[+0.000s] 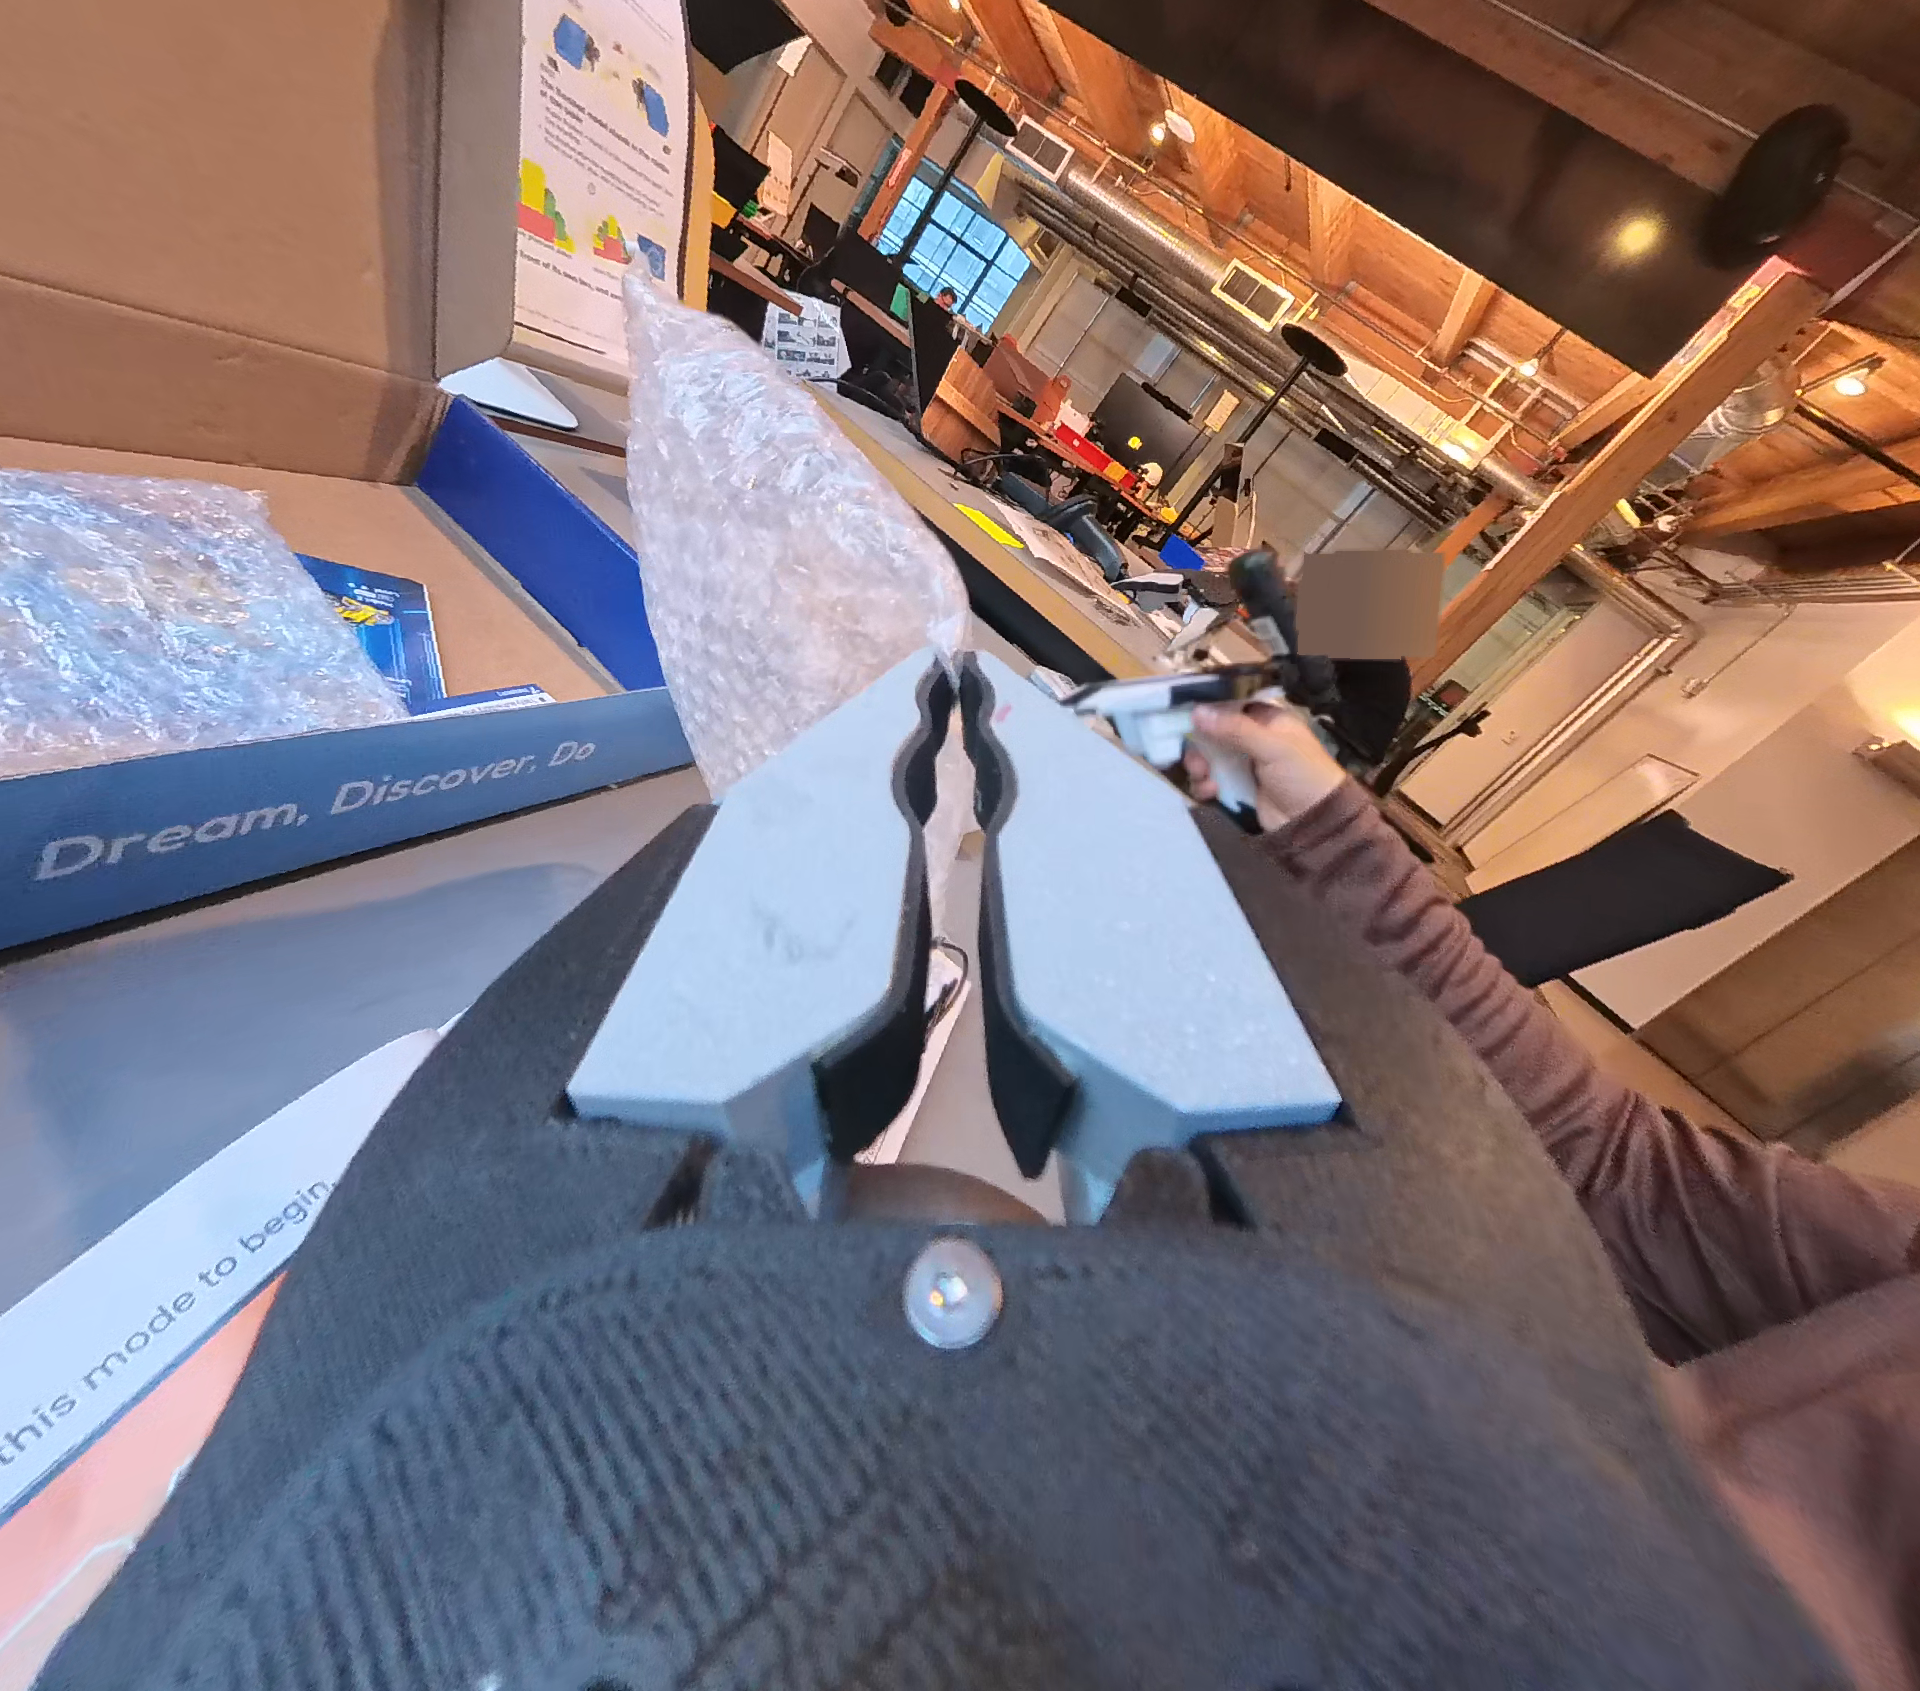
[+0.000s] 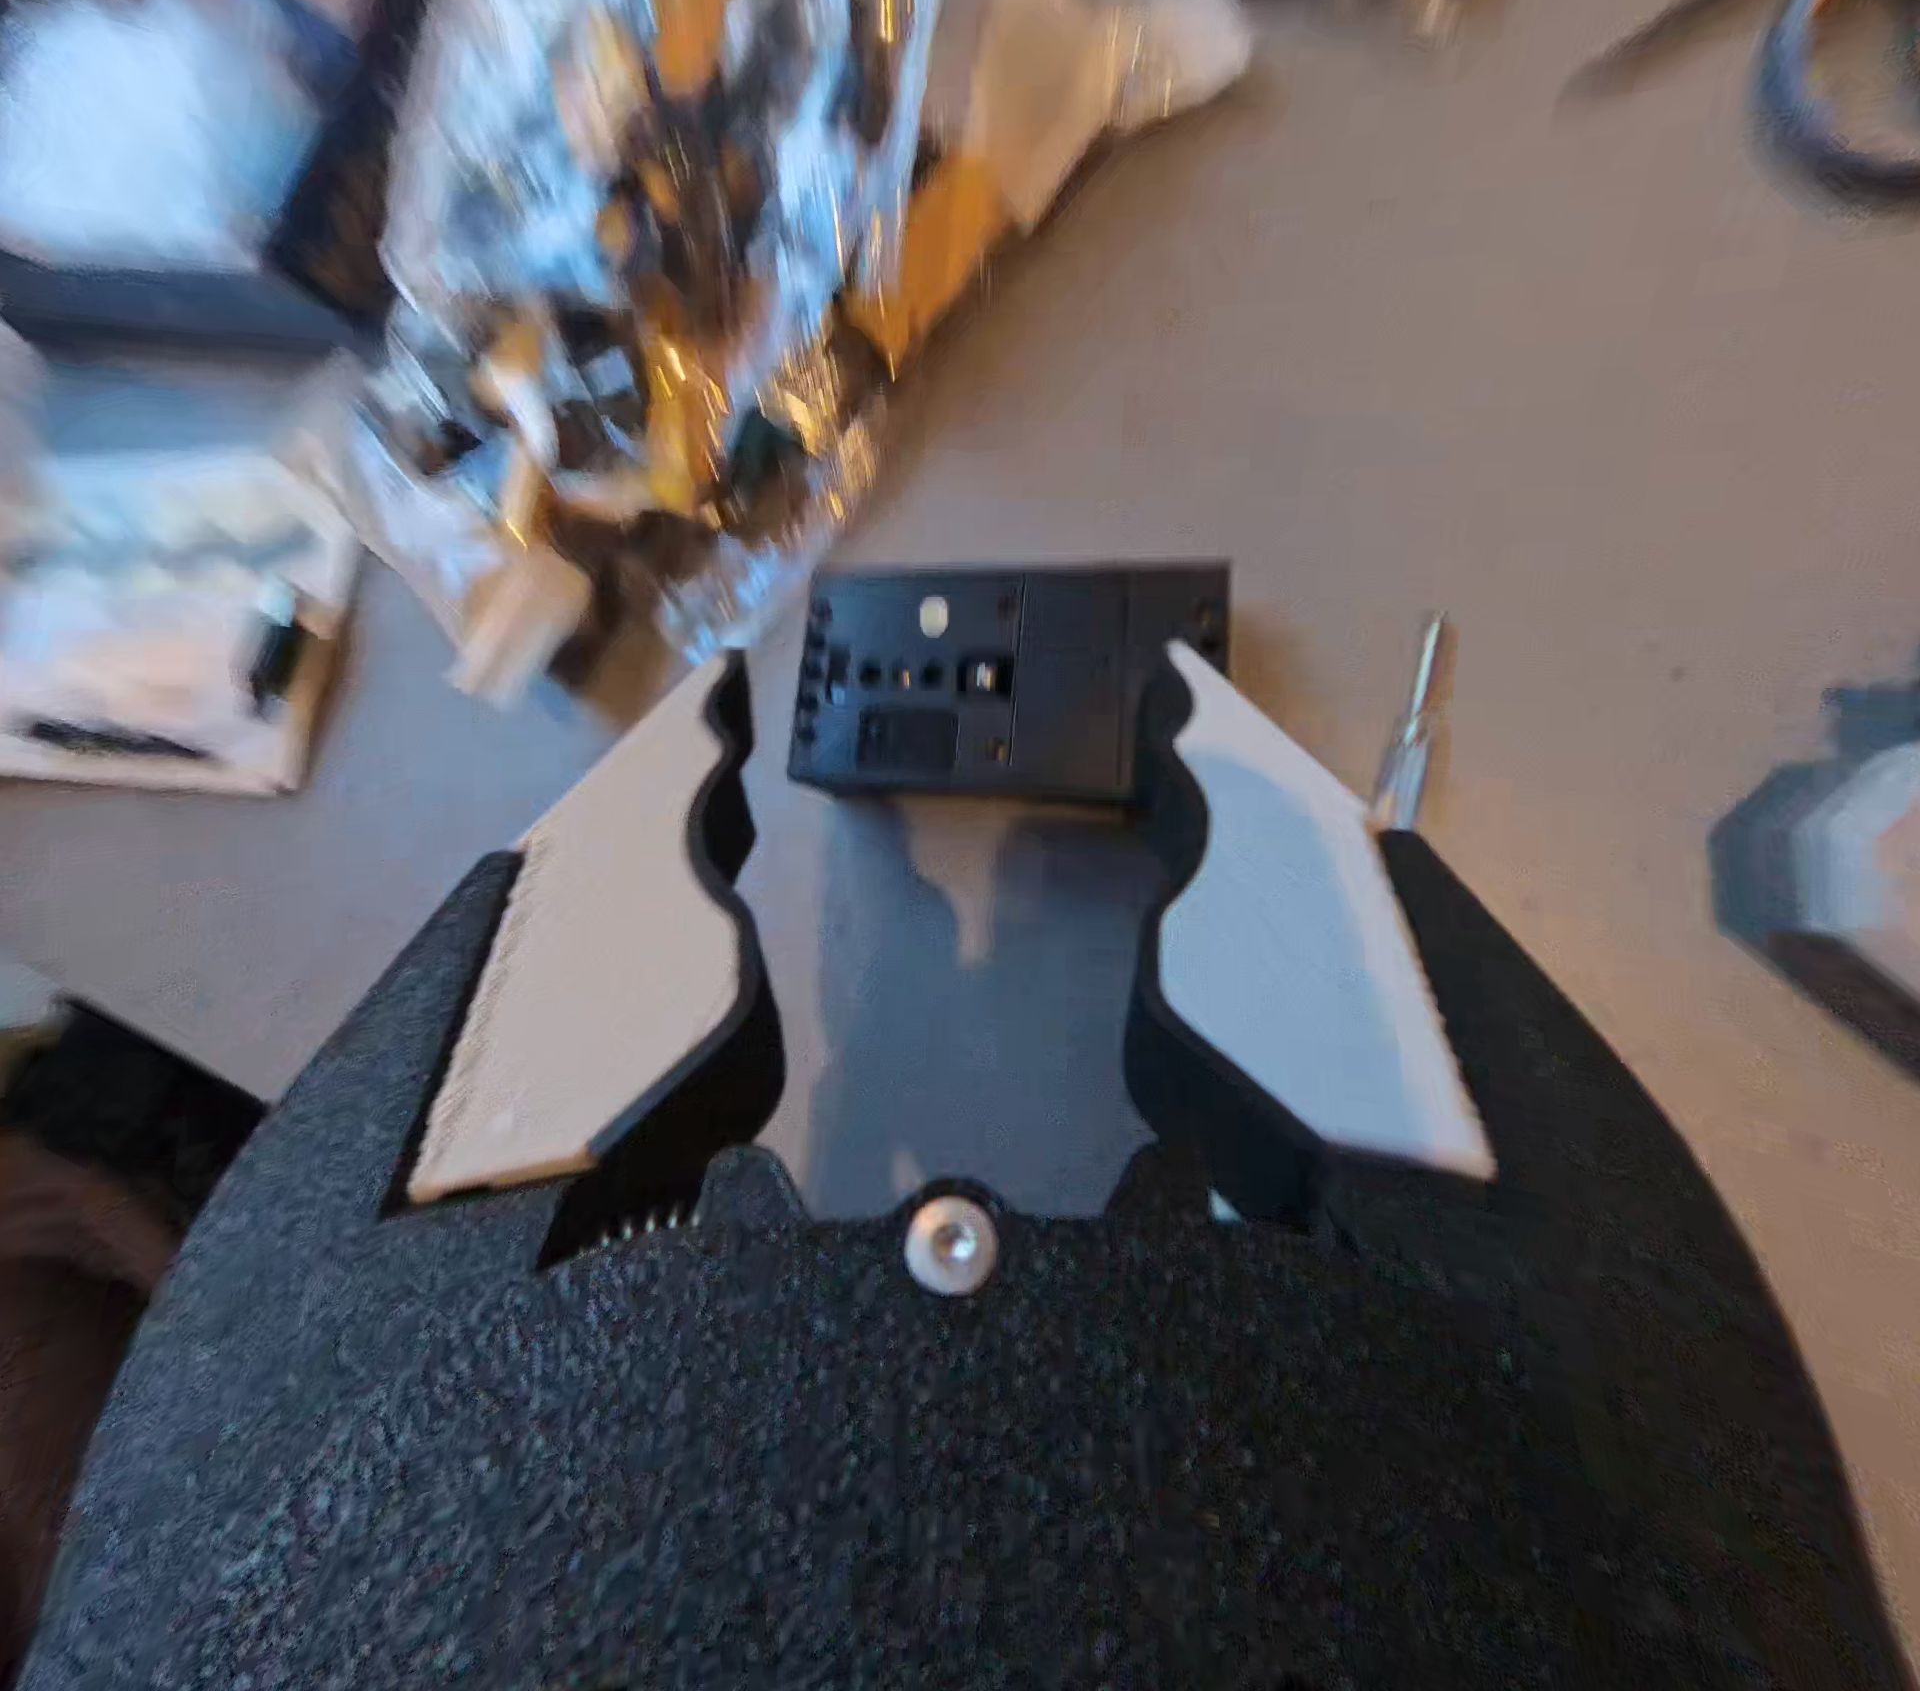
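So in the left wrist view we've got our left hand-held gripper [image 1: 958, 673] pinched nearly closed, and its tips are clamped on the lower corner of a sheet of bubble wrap [image 1: 764, 529]. The wrap sticks up and to the left from the tips, around the middle of the frame. Left of it sits an open cardboard box [image 1: 239, 114] with a blue outside, its lid flap standing up in the upper left. Inside the box, at the left edge, there's another wad of bubble wrap [image 1: 156, 602] and a small blue booklet [image 1: 379, 618]. A printed sheet [image 1: 603, 83] stands behind the box flap. At the right of the frame we see our other hand [image 1: 1262, 758] in a brownish sleeve, holding the right hand-held gripper [image 1: 1153, 706] up off the desk [image 1: 249, 987].

The right wrist view is blurry. There the right hand-held gripper [image 2: 951, 665] is spread wide open with nothing between the fingers. Just past the tips, a black block [image 2: 1008, 680] with small holes lies flat on the desk. A thin metal rod [image 2: 1408, 716] shows just beside the right finger. Upper left to centre is a blurred crinkly clear bag [image 2: 665, 270] with yellow and black bits inside, we can't tell what they are. A dark looped cord [image 2: 1829, 72] sits in the upper right corner.
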Demonstrator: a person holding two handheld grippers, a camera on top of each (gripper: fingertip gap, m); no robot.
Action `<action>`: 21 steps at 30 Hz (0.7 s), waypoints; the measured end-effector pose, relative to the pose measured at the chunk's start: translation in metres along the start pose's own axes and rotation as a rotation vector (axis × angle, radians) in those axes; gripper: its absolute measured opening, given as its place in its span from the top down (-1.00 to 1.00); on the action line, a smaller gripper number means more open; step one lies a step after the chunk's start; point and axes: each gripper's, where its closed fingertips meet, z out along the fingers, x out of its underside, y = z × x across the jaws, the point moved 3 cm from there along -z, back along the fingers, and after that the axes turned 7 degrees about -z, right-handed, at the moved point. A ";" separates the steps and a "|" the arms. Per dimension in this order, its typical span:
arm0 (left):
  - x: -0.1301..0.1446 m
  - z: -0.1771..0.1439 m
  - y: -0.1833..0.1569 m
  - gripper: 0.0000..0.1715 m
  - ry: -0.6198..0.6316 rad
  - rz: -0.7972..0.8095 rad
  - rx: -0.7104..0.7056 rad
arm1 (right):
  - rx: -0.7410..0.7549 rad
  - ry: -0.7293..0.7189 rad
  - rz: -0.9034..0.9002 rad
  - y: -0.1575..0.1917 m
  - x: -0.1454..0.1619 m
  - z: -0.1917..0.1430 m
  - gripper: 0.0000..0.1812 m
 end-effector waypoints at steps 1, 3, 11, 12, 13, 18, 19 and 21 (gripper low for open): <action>0.000 0.000 0.000 1.00 0.002 0.000 0.000 | 0.041 0.076 -0.037 0.006 0.016 0.011 0.01; 0.002 0.002 0.002 1.00 0.006 0.000 -0.004 | 0.136 0.141 -0.103 0.015 0.036 0.027 -0.17; 0.008 0.006 -0.002 1.00 0.028 0.009 0.001 | 0.267 0.180 -0.227 0.019 0.040 0.040 -0.13; 0.008 0.005 -0.002 1.00 0.028 0.012 -0.001 | 0.267 0.187 -0.263 0.017 0.040 0.040 -0.09; 0.007 0.004 -0.001 1.00 0.025 0.011 -0.002 | 0.270 0.197 -0.313 0.013 0.041 0.039 0.00; 0.005 0.001 0.001 1.00 0.014 -0.005 0.001 | 0.316 0.275 -0.516 -0.013 0.035 0.036 0.04; 0.005 0.002 0.001 1.00 0.014 -0.004 -0.001 | 0.330 0.291 -0.561 -0.018 0.031 0.036 0.12; 0.005 0.002 0.001 1.00 0.014 -0.007 -0.001 | 0.320 0.345 -0.701 -0.024 0.029 0.038 0.50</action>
